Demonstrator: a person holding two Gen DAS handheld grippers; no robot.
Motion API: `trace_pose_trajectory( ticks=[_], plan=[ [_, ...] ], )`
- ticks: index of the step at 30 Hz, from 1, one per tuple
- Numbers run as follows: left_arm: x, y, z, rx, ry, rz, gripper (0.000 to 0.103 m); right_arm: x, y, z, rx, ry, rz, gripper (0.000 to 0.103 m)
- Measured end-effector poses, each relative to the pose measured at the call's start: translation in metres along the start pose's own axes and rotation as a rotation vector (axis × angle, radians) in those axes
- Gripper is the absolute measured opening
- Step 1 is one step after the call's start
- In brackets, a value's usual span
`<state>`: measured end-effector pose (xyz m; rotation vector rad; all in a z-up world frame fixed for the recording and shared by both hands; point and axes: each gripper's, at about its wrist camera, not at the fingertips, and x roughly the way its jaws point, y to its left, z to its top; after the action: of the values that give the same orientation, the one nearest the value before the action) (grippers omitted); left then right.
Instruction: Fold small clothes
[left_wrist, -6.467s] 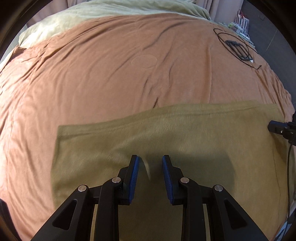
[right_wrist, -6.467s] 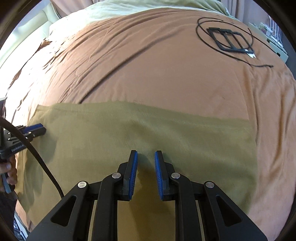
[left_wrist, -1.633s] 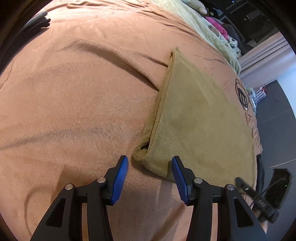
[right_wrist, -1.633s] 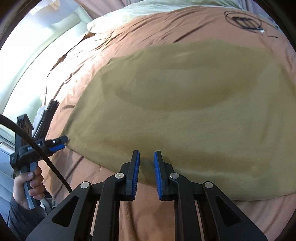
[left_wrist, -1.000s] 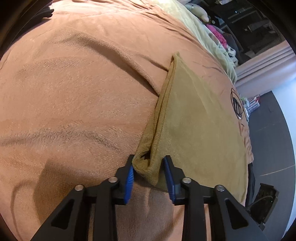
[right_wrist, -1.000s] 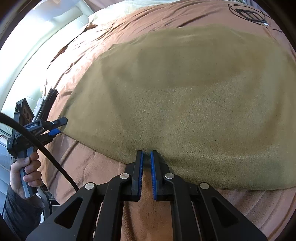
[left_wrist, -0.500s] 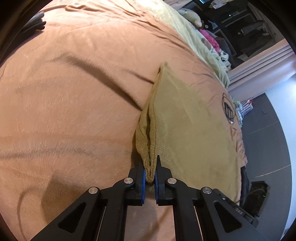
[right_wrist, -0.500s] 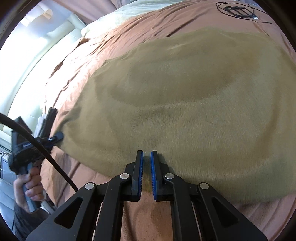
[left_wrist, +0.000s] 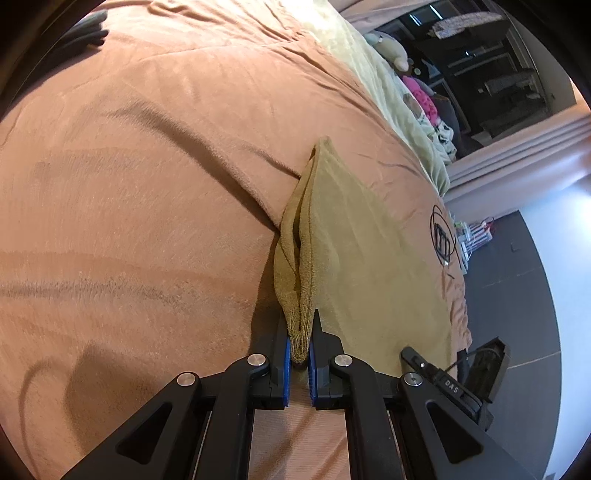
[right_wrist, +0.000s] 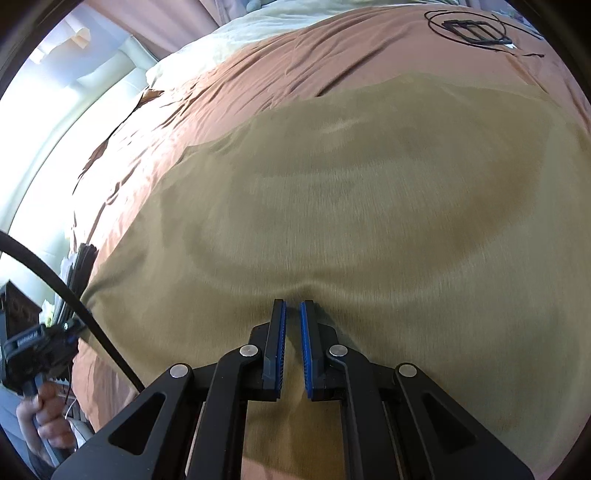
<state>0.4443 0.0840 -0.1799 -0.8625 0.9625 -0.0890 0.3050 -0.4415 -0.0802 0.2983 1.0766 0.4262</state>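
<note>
Left wrist view: the left gripper (left_wrist: 299, 356) is clamped on a bunched corner of the olive-green terry cloth (left_wrist: 354, 236), its blue-padded fingers (left_wrist: 284, 363) pressed against both sides of the doubled edge, which half a second ago lay lower between them and now rises in a taller pinched ridge off the rust-orange bedspread (left_wrist: 147, 184). The rest of the cloth lies spread on the bedspread toward the right, reaching the right gripper (left_wrist: 436, 373) at the frame's lower right. In the right wrist view, the right gripper (right_wrist: 291, 336) has its jaws narrowed, with cloth (right_wrist: 369, 203) puckering at their tips; whether fabric is actually pinched there I cannot tell. A second ago the near hem crossed at the fingertips; now cloth fills the frame beneath them. A coiled black cable (right_wrist: 469, 26) lies on the bedspread (right_wrist: 295, 59) beyond the cloth.
</note>
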Motion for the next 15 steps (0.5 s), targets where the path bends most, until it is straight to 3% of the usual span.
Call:
trace_pose_trajectory(
  ticks=[15],
  plan=[
    [0.006,0.022,-0.005,-0.089,0.004,-0.029,0.007,0.026,-0.016,0.057,0.05,-0.016,-0.008,0.005]
  ],
)
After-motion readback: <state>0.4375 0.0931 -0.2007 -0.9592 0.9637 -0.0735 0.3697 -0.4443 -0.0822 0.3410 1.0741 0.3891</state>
